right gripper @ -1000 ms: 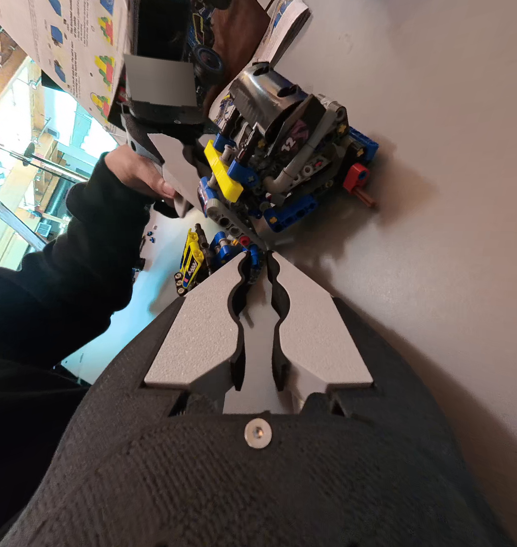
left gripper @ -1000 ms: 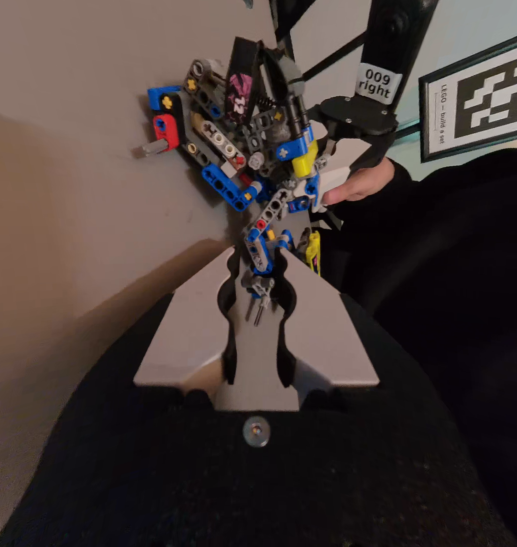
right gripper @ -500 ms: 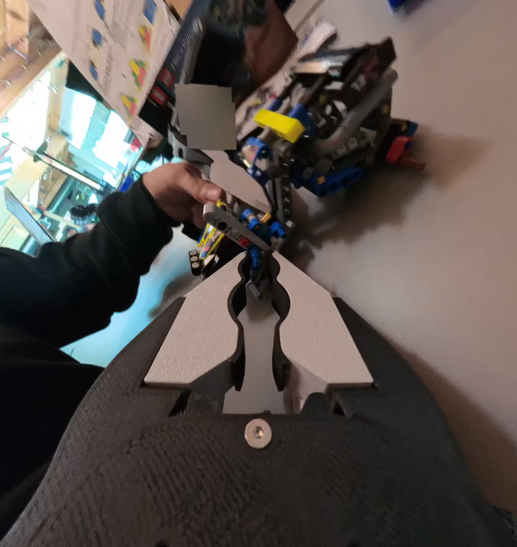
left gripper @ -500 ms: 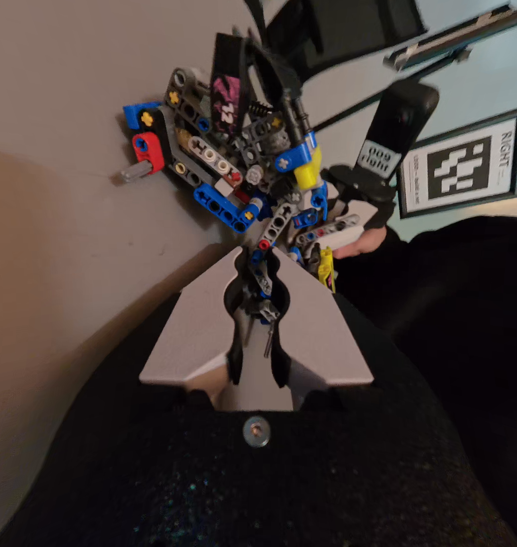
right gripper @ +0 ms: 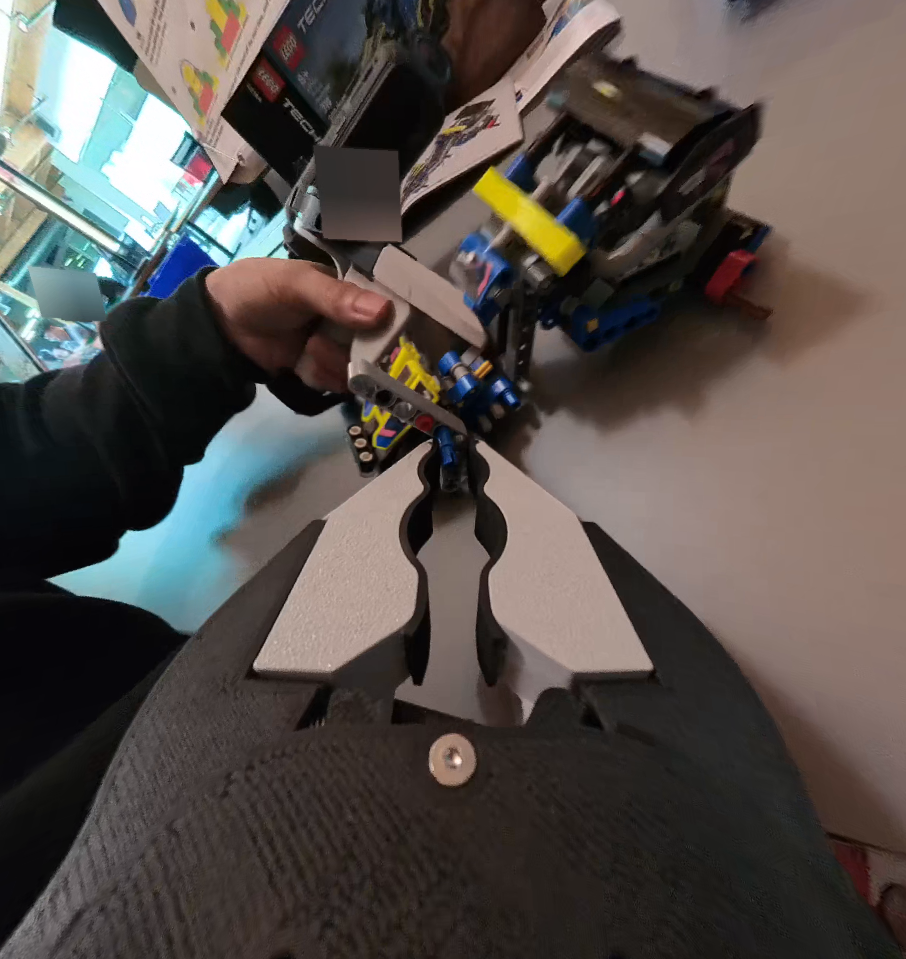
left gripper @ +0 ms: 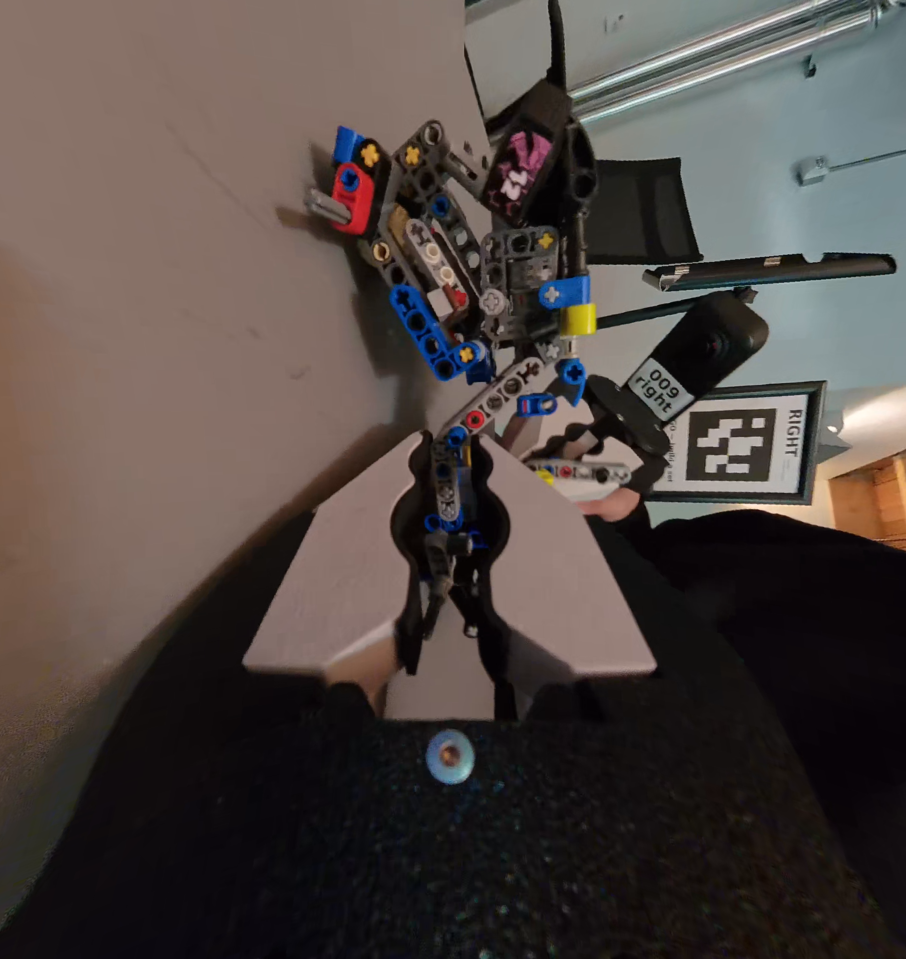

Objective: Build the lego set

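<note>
Plastic, light and stiff but apt to pop apart, the small beam assembly sits clamped in my left gripper, my right gripper pinching its blue pin end above the bench.

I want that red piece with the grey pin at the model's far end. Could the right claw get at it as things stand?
Probably not right away. The right claw is shut on a small blue and grey assembly. The red piece itself lies exposed on the table, past the model.
</note>
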